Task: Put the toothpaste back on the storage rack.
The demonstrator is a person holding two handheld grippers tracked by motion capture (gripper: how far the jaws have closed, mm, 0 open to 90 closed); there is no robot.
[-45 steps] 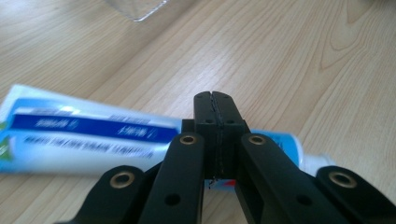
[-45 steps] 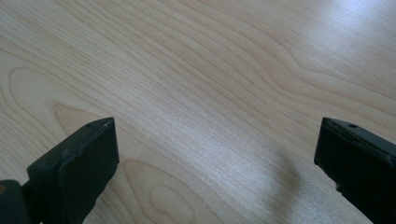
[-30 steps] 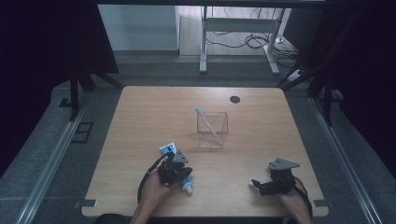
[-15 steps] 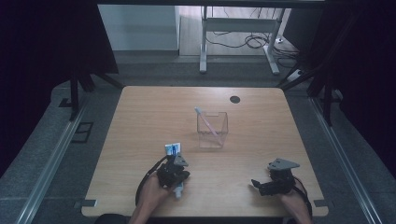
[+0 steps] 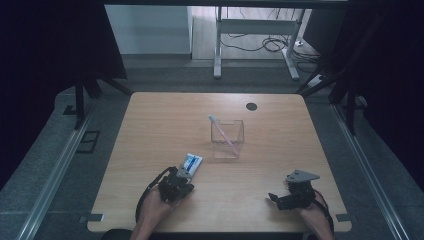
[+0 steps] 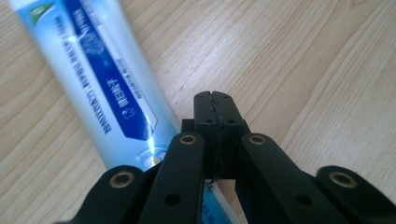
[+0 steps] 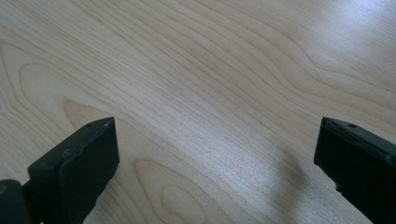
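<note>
Left tongs (image 6: 215, 100) pressed together beside the toothpaste tube (image 6: 100, 88) at lower left, right tongs (image 7: 215, 154) apart over bare desk (image 7: 210, 70)

Toothpaste tube (image 5: 191, 163) swung from upright to flat on table (image 5: 150, 130).

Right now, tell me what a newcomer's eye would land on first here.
First the blue-and-white toothpaste tube, lying on the wooden table right beside the left gripper, whose jaws are shut together next to it, not around it. Then the clear box mid-table with a toothbrush leaning inside. The right gripper rests open, apart.
</note>
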